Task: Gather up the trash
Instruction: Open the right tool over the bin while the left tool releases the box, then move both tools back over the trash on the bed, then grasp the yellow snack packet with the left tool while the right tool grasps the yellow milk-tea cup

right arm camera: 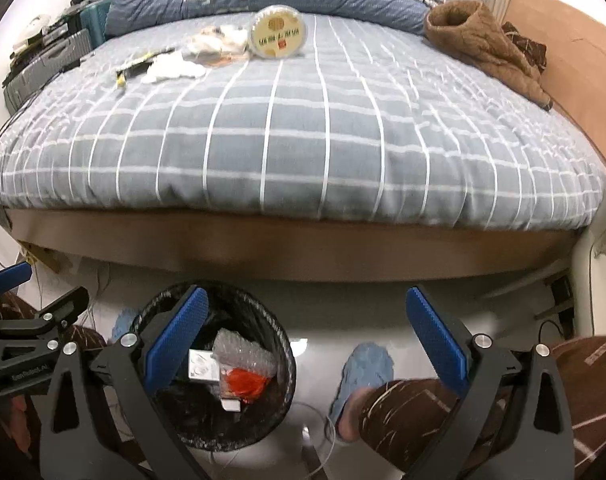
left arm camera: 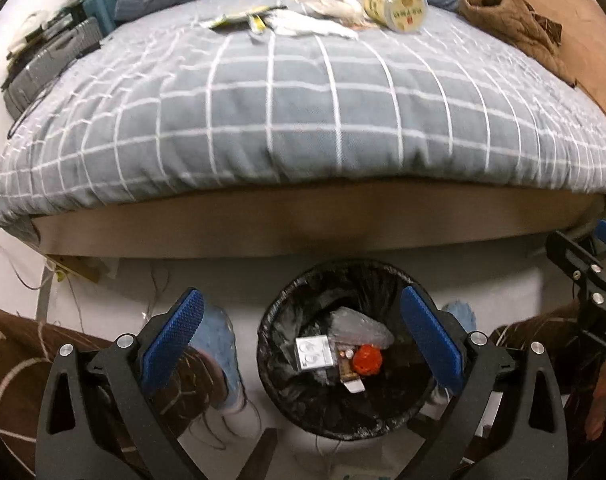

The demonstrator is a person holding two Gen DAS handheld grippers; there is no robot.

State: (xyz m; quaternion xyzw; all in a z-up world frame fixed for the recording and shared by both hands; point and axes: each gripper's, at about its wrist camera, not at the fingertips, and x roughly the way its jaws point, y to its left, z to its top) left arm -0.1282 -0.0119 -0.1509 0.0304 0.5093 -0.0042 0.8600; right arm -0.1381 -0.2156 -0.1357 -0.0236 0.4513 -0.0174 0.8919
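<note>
A black-lined trash bin (left arm camera: 287, 392) (right arm camera: 279, 384) stands on the floor by the bed's foot. Inside lie bubble wrap (left arm camera: 359, 330) (right arm camera: 243, 350), a white packet (left arm camera: 314, 353) (right arm camera: 202, 366) and a red wad (left arm camera: 367, 359) (right arm camera: 245, 385). My left gripper (left arm camera: 301, 340) hangs open over the bin, nothing between its blue pads. My right gripper (right arm camera: 307, 340) is open and empty too, its left finger over the bin. On the far bed lie a round lidded tub (left arm camera: 397, 7) (right arm camera: 278, 32), white tissues (left arm camera: 315, 24) (right arm camera: 175, 66) and a yellow-black wrapper (left arm camera: 239, 19) (right arm camera: 137, 66).
A grey checked duvet (left arm camera: 303, 112) (right arm camera: 303, 132) covers the bed. A brown fleece garment (left arm camera: 511, 20) (right arm camera: 483, 40) lies at its far right. Suitcases (left arm camera: 51, 64) stand at the left. A person's blue slippers (left arm camera: 223, 356) (right arm camera: 363, 372) and brown trouser legs flank the bin.
</note>
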